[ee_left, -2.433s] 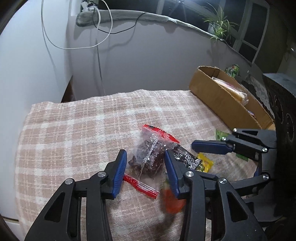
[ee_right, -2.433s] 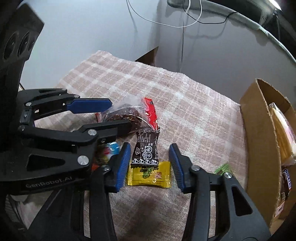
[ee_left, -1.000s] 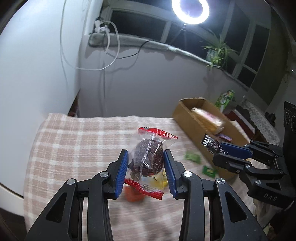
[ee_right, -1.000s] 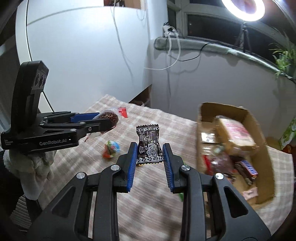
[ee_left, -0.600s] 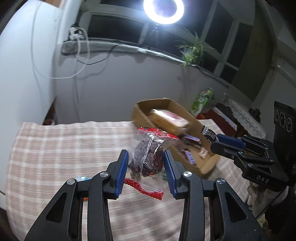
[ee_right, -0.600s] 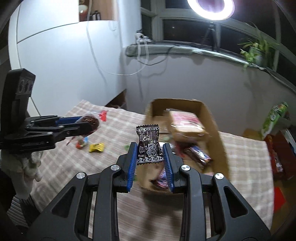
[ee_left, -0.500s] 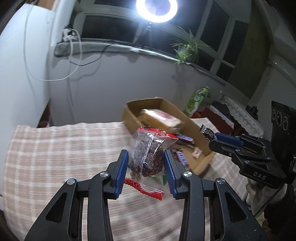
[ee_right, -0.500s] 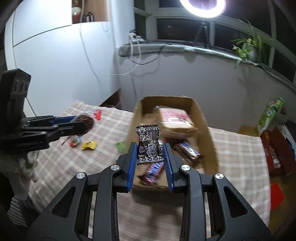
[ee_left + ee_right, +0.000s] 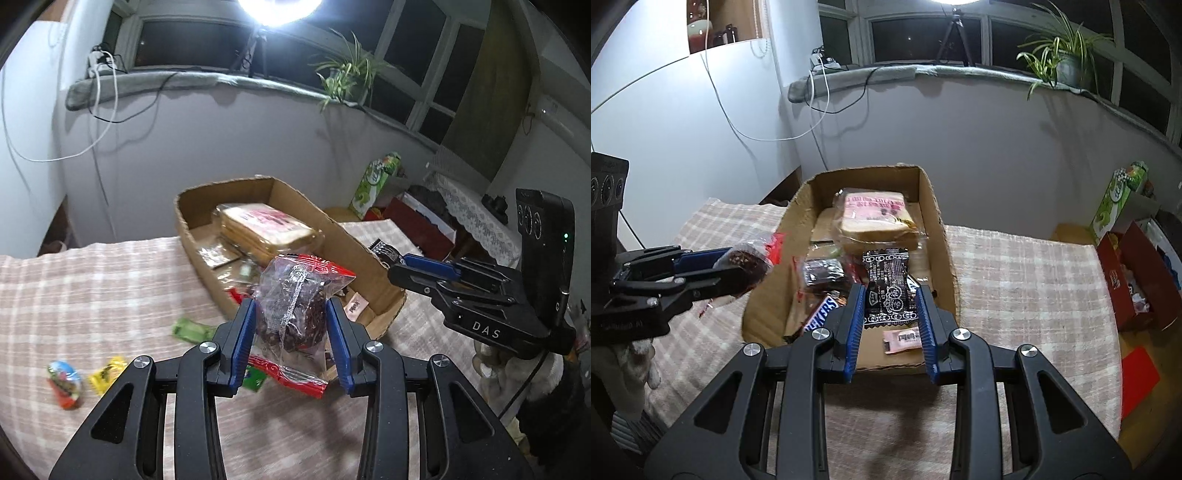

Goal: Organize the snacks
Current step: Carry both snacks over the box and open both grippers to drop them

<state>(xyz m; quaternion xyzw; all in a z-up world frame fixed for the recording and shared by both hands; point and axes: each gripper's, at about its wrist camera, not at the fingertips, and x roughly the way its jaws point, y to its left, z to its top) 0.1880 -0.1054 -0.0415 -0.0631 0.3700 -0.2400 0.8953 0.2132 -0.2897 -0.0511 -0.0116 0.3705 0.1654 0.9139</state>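
My left gripper is shut on a clear snack bag with red ends and dark contents, held in the air by the near left side of the cardboard box. My right gripper is shut on a black printed snack packet, hanging over the near end of the cardboard box. Inside the box lie a wrapped sandwich, a Snickers bar, a dark wrapped snack and a small pink packet. The left gripper with its bag shows at the left of the right wrist view.
On the checked cloth left of the box lie a green packet, a yellow packet and a red and blue sweet. A green carton and a red box stand beyond the table's right end.
Both grippers have carried their snacks to the right, from over the cloth to the cardboard box. The box has grown larger in both views. Neither grip has changed.
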